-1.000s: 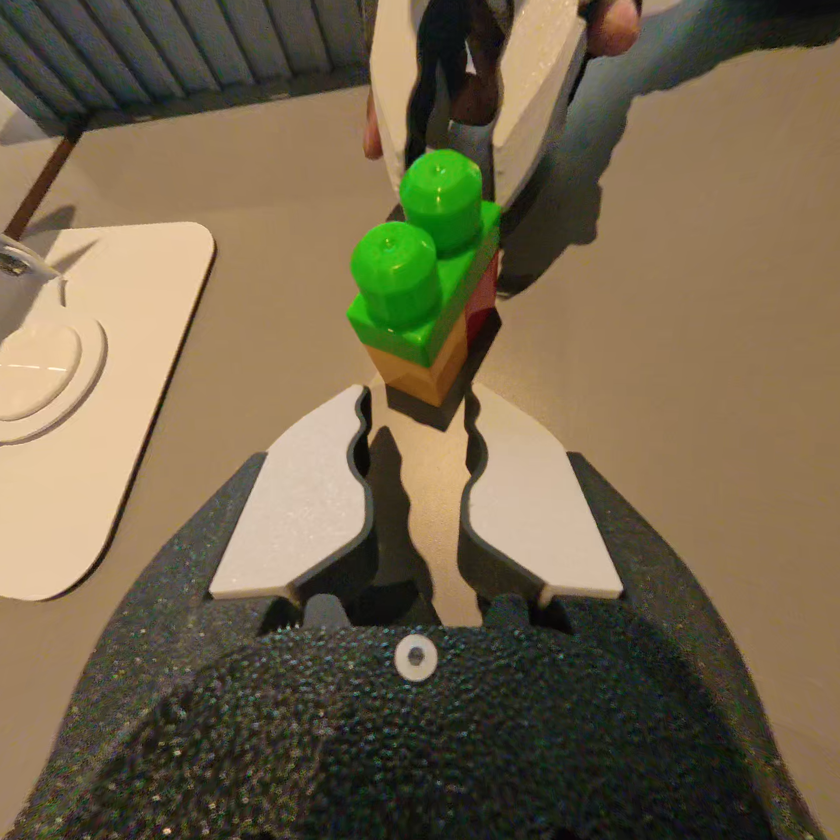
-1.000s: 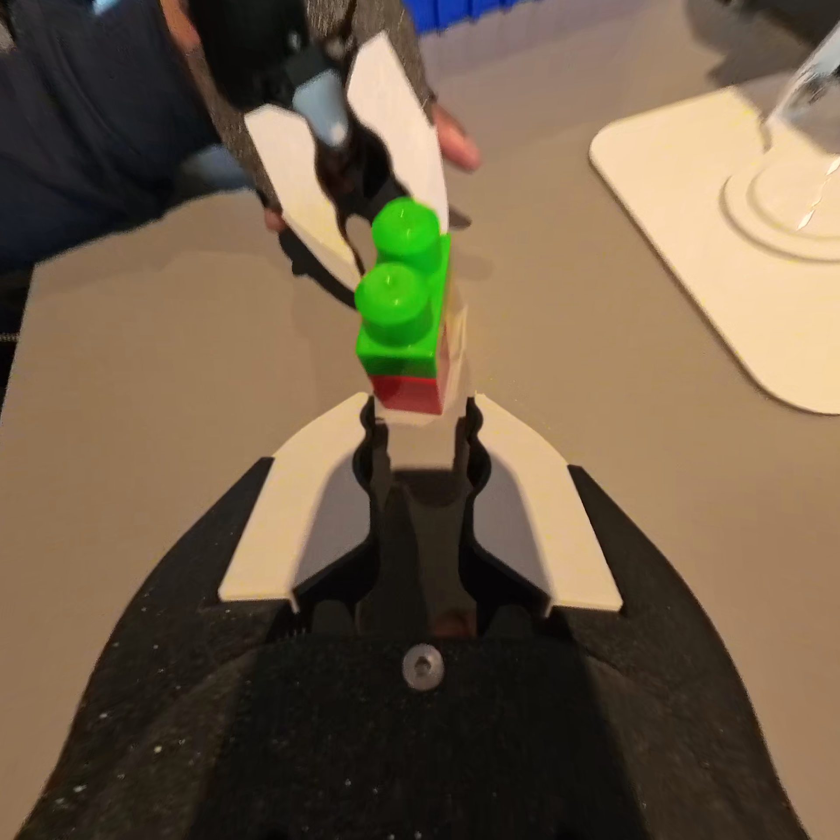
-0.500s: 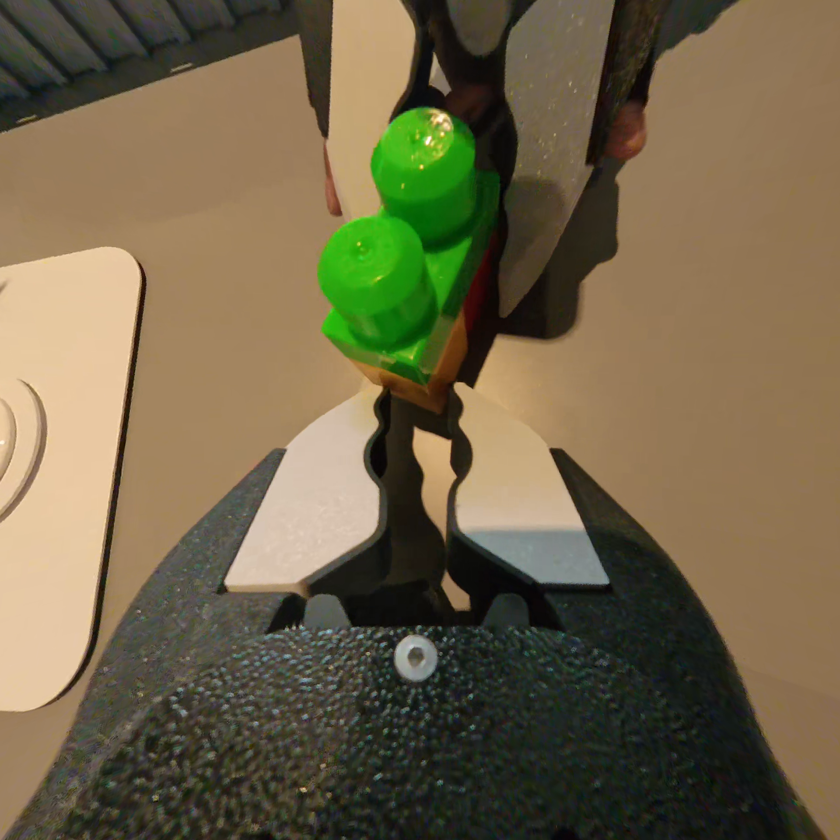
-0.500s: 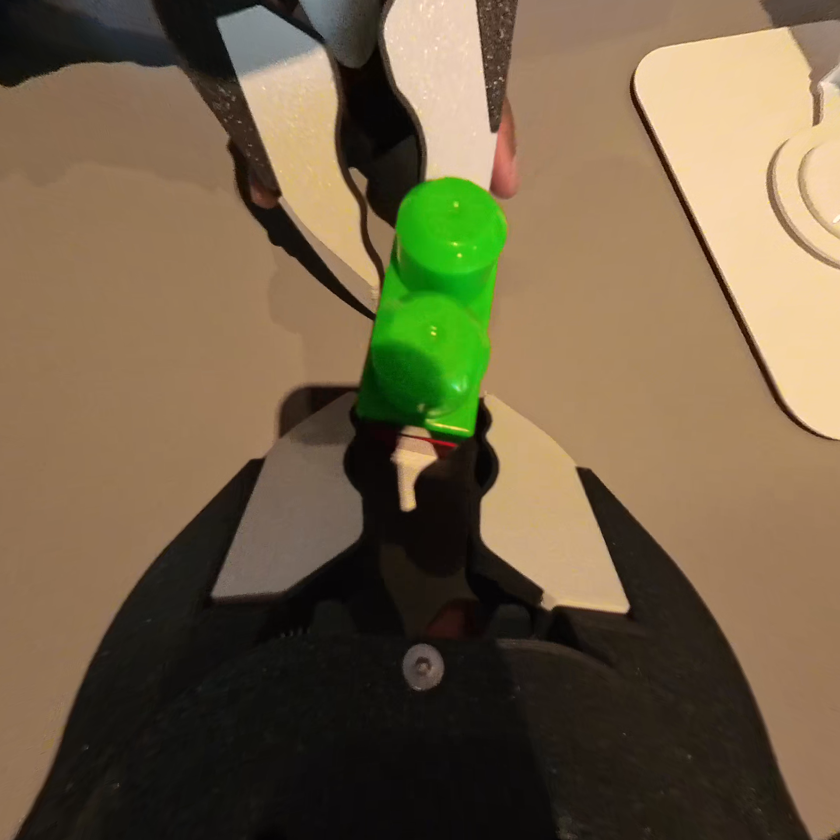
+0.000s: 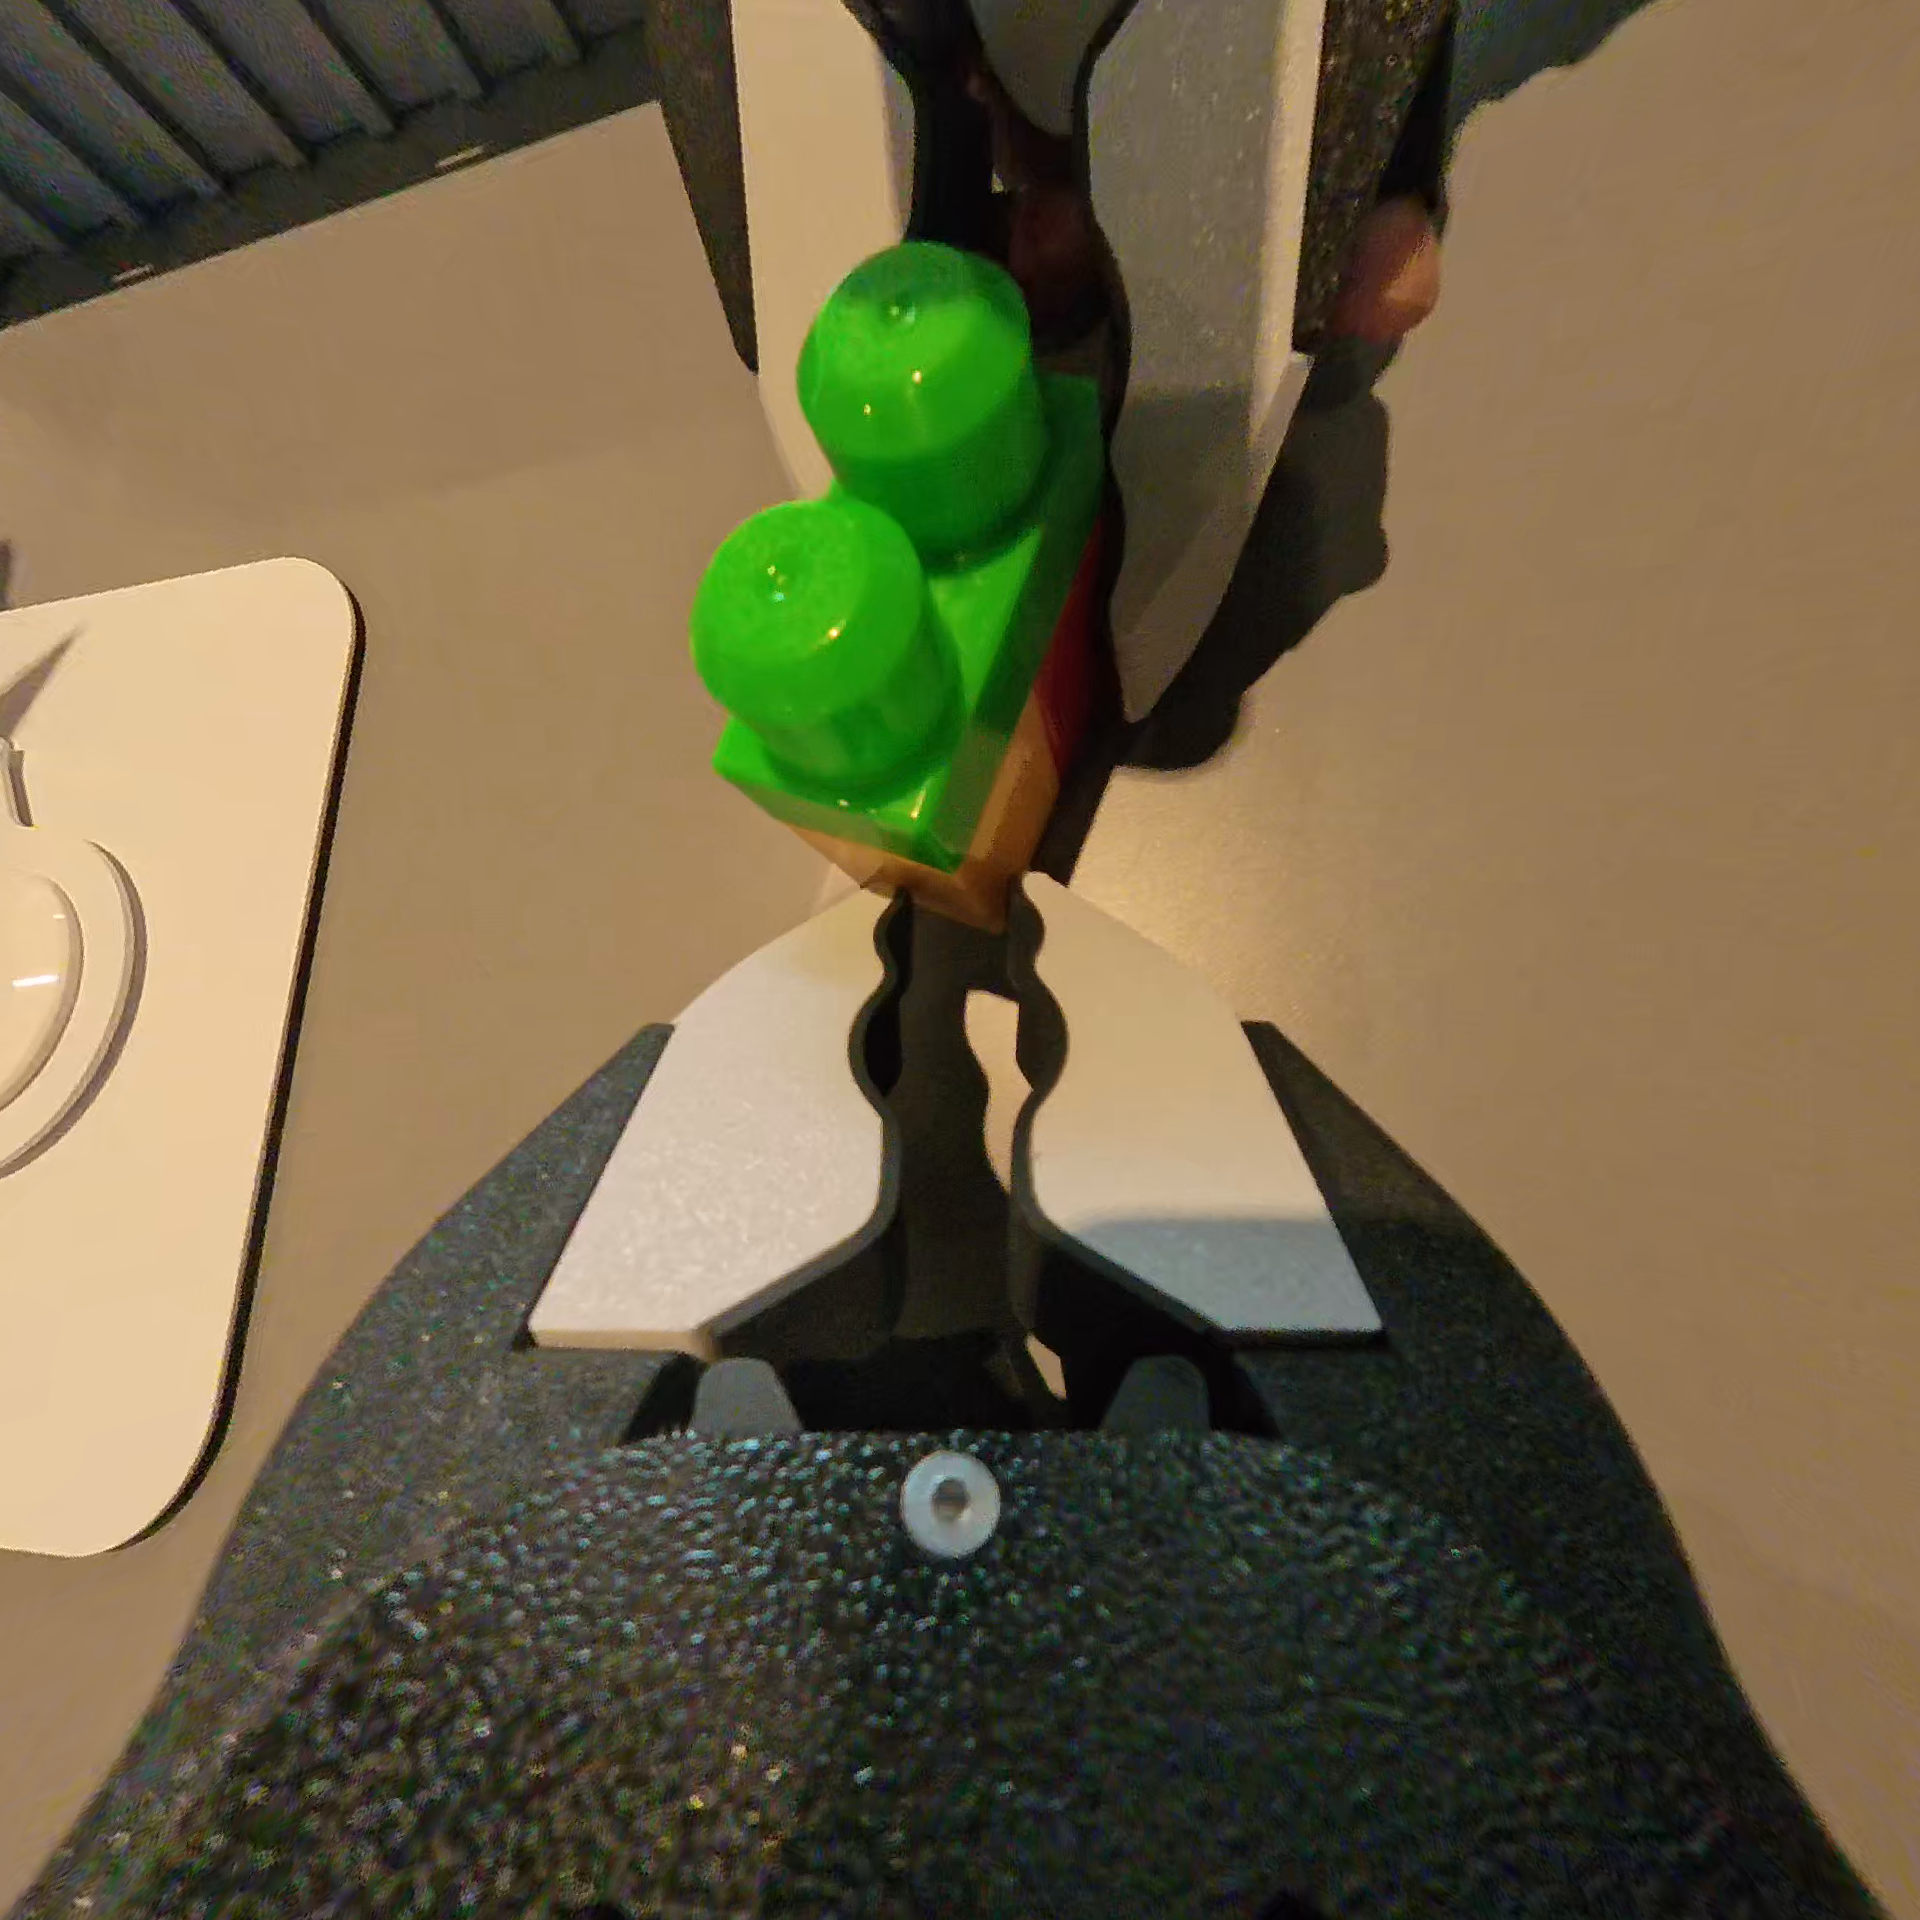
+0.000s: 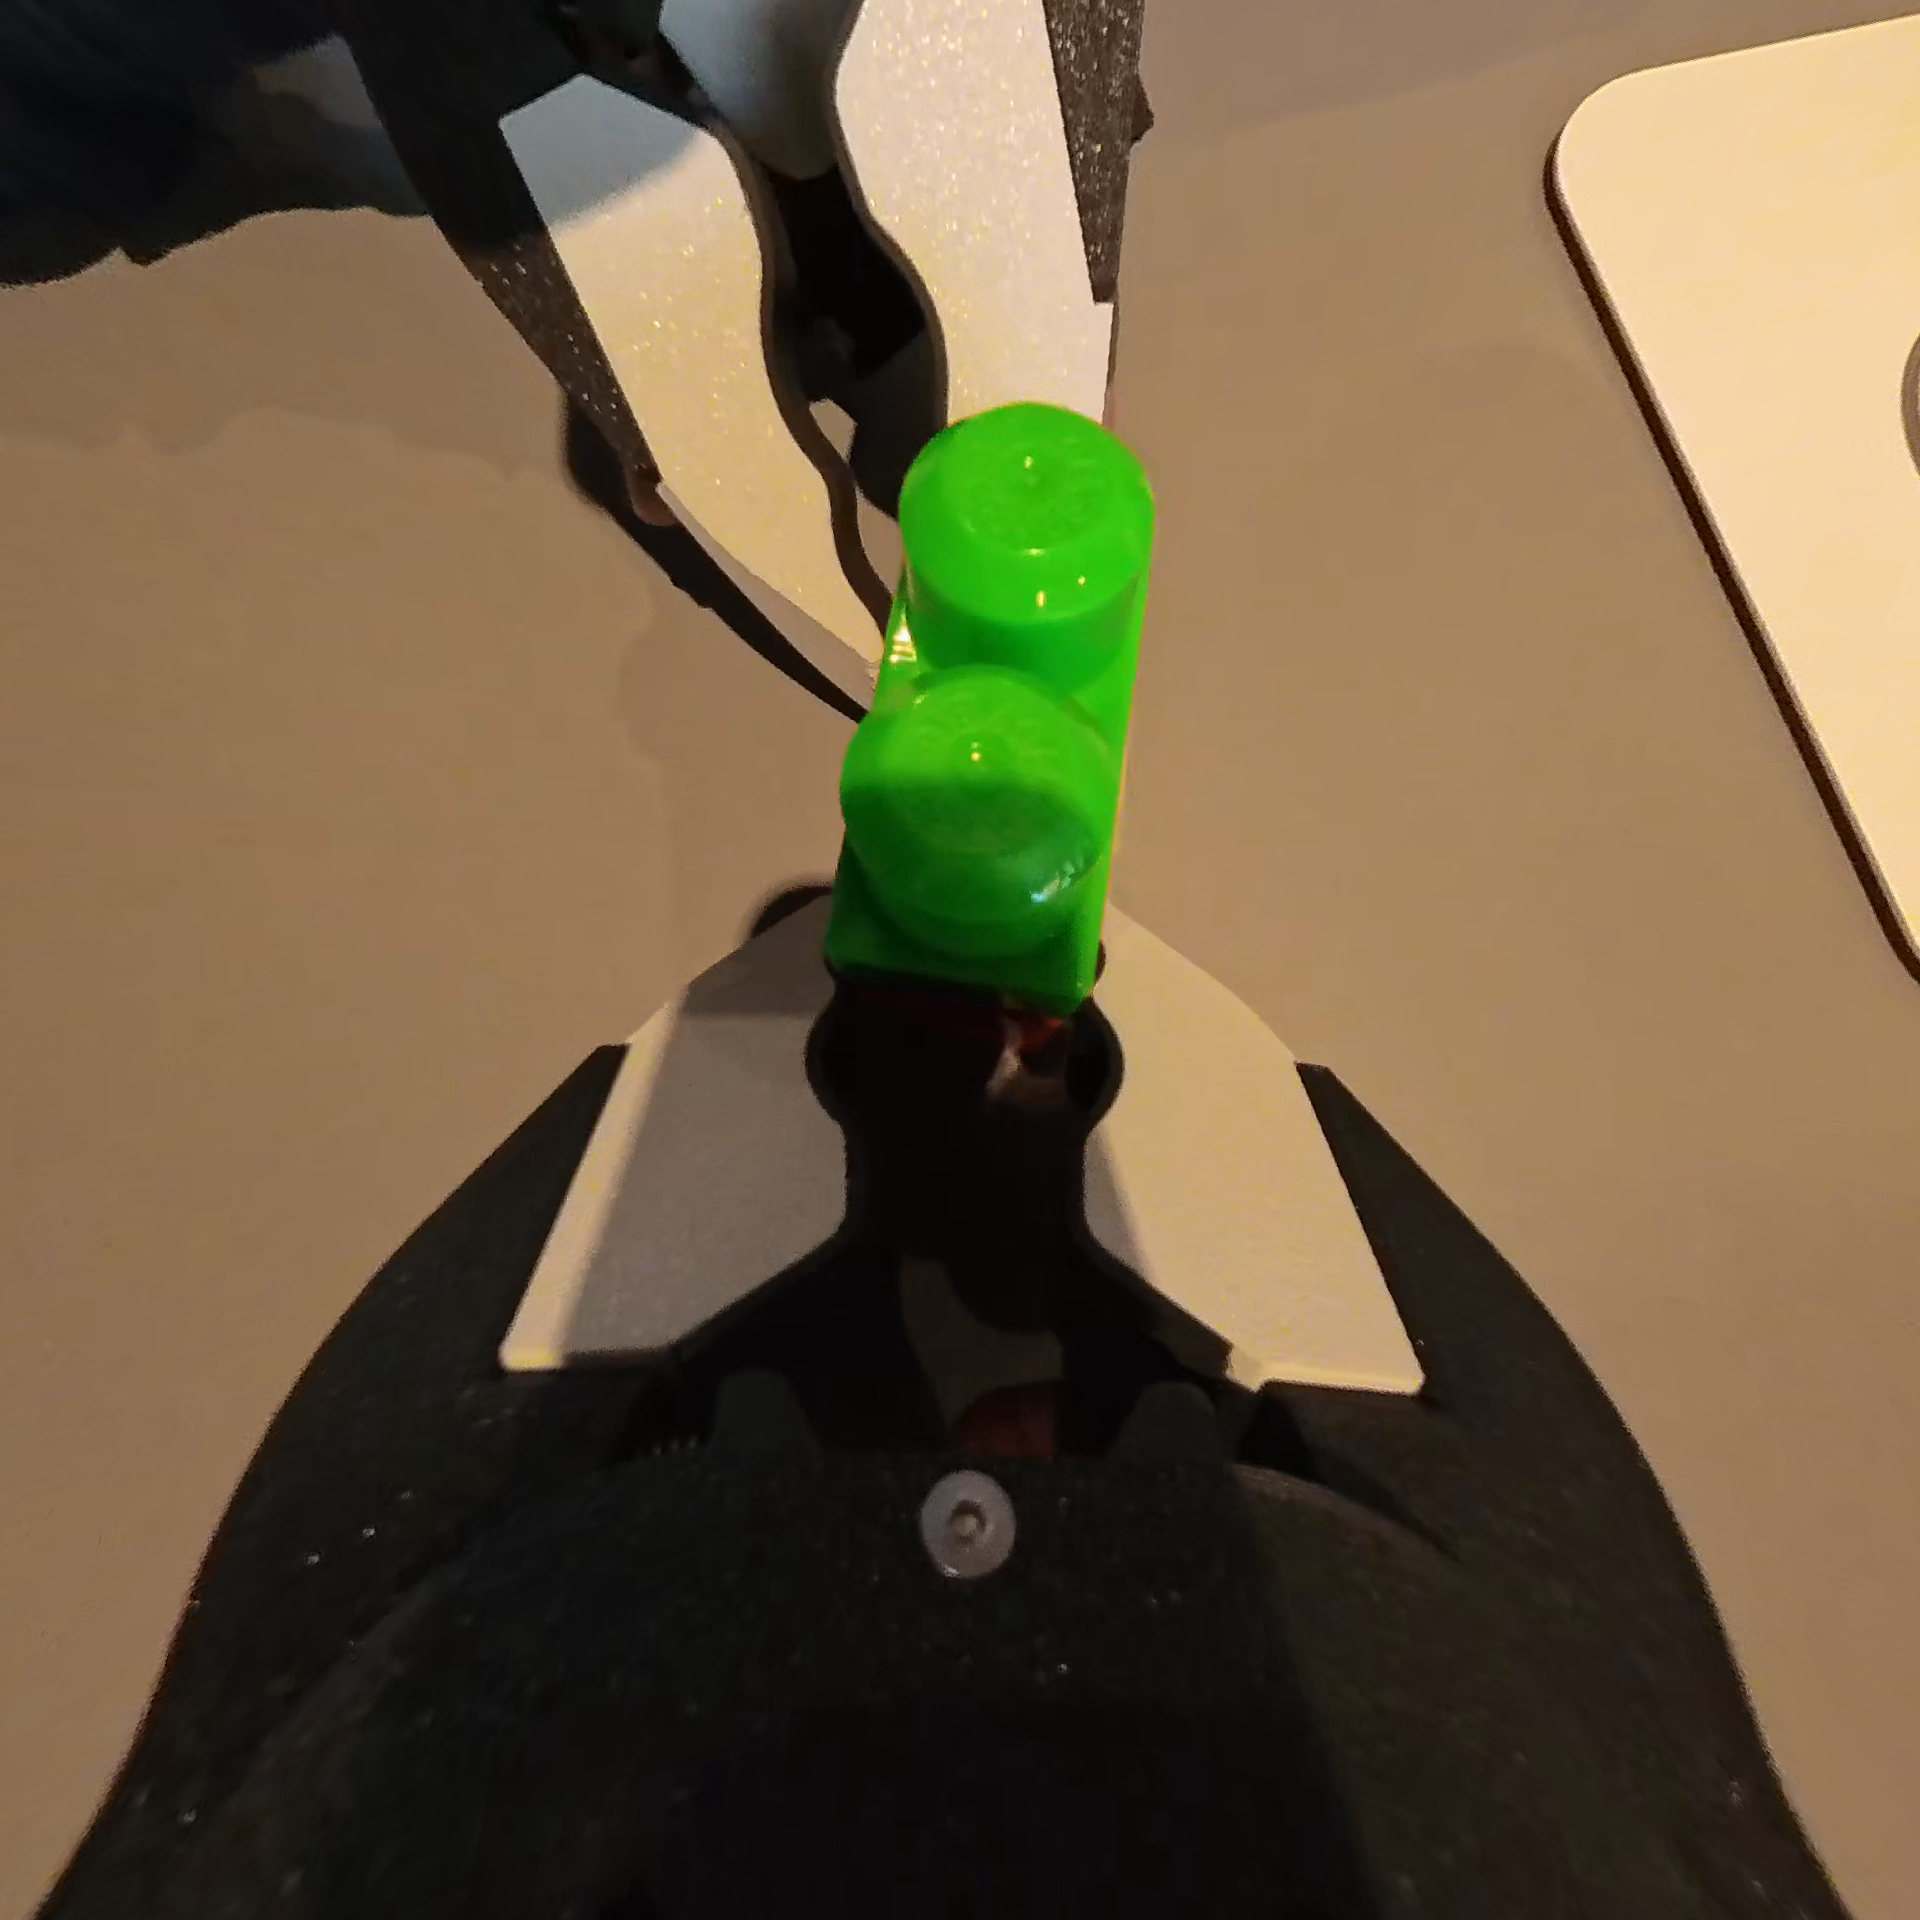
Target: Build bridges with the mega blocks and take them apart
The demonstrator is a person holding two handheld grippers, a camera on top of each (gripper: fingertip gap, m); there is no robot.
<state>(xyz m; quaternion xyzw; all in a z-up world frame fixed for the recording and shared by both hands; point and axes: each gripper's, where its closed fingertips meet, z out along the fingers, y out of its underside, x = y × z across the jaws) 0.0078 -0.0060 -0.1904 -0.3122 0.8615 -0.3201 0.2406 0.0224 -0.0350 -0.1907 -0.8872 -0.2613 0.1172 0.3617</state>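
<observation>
The left claw [image 5: 951, 914] is clamped on the orange block [image 5: 987, 842], the near leg of a small bridge. The right claw [image 6: 961, 987] is clamped on the red block [image 6: 1029, 1023], the leg at the other end. A green block [image 5: 914, 582] with 2 studs spans both legs.

1 second ago both claws were parted and the bridge stood on the tabletop [image 5: 1558, 935], with each claw just short of its leg. Half a second ago the fingers had closed in on the legs. Now the bridge sits larger and higher in both views and leans to one side, and no shadow lies directly under it, so it looks lifted clear of the tabletop and held in the air between the 2 claws.

My reading is that the building is done and the taking apart is starting. With 1 claw on each leg, a pull or twist in opposite directions should free 1 leg from the green block. The risk is that the looser leg pops off suddenly, or the green block drops.

The tabletop is plain beige and matte, with nothing else near the bridge. A white board [image 5: 156, 1039] with rounded corners lies off to one side, with a round raised part on it. Beyond the far edge, in the left wrist view, stands a grey ribbed wall [image 5: 260, 104]. A person's fingers [image 5: 1382, 270] show on the right claw's handle.
</observation>
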